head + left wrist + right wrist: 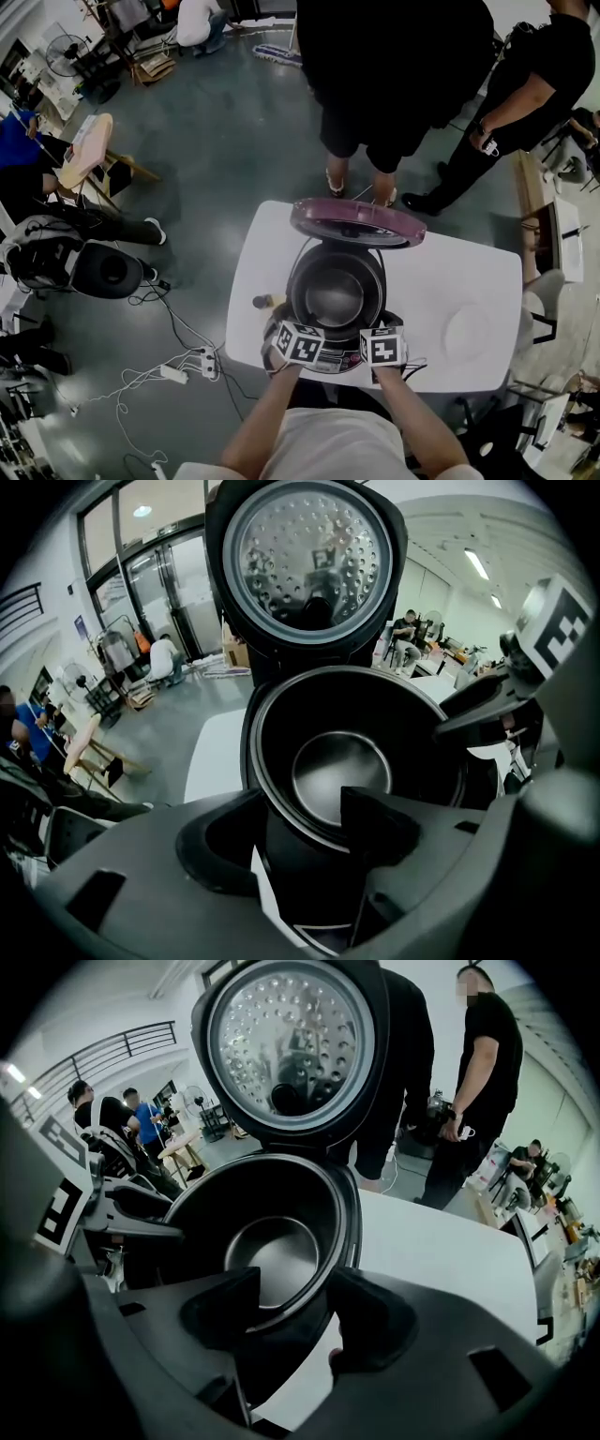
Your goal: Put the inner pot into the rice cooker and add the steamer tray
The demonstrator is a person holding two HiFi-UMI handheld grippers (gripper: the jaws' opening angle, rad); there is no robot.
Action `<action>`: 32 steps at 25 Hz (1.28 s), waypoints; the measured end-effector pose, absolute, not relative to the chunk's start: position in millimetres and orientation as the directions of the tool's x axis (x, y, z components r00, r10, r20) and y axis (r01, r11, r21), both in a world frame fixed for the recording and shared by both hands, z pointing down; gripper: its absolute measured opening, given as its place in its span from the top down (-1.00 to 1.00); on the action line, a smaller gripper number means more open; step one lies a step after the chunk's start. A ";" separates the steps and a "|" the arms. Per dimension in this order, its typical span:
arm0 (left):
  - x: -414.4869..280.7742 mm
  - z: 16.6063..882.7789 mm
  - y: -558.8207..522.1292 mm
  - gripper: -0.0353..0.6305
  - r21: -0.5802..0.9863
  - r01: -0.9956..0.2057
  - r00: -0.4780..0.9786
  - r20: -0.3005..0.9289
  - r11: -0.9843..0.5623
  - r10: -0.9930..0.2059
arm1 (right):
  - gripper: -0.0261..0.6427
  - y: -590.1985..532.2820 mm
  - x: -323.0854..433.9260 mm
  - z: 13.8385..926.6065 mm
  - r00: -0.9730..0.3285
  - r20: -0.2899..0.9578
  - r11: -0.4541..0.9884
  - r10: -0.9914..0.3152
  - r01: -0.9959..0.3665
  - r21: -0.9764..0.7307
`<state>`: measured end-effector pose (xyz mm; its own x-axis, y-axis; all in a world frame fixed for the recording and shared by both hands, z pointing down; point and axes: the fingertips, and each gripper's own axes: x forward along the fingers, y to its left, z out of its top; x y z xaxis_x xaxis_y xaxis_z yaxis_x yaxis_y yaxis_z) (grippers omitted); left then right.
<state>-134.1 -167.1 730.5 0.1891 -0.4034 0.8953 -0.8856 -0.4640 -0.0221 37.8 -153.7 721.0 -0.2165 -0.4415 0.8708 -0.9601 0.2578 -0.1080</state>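
The rice cooker stands on the white table with its lid raised at the far side. The metal inner pot sits inside the cooker's body. My left gripper and right gripper are side by side at the near rim. In the left gripper view the pot's rim runs between the jaws of the left gripper, which stand apart and do not press on it. The right gripper straddles the rim the same way, open. A white round tray lies to the cooker's right.
A small brownish object lies on the table left of the cooker. Two people in black stand just beyond the table's far edge. Cables and a power strip trail over the floor to the left.
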 end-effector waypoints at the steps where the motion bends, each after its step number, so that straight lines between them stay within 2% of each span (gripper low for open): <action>1: -133.9 730.9 -166.6 0.04 -0.023 -0.883 0.191 0.894 -0.468 -0.405 | 0.12 -153.1 37.6 721.2 -0.217 0.871 0.257 -0.441 -0.960 -0.109; 5: -132.2 732.8 -162.8 -0.03 -0.026 -0.871 0.205 0.887 -0.490 -0.413 | -0.03 -151.3 44.9 721.2 -0.200 0.870 0.232 -0.450 -0.967 -0.102; 11: -141.4 731.6 -159.7 -0.24 -0.014 -0.871 0.222 0.880 -0.491 -0.419 | -0.06 -151.0 50.4 722.8 -0.213 0.861 0.225 -0.462 -0.967 -0.119; 21: -146.5 703.8 -157.4 -0.23 0.069 -0.893 0.303 0.822 -0.444 -0.483 | -0.06 -151.9 49.3 693.2 -0.239 0.805 0.272 -0.543 -0.957 -0.100; 24: -140.5 690.0 -158.9 -0.16 0.102 -0.891 0.343 0.789 -0.442 -0.510 | -0.06 -150.3 51.2 681.6 -0.254 0.790 0.286 -0.559 -0.953 -0.104; 32: -116.0 638.8 -137.4 -0.24 0.192 -0.857 0.464 0.694 -0.479 -0.551 | -0.06 -123.1 54.4 636.4 -0.309 0.735 0.326 -0.603 -0.937 -0.126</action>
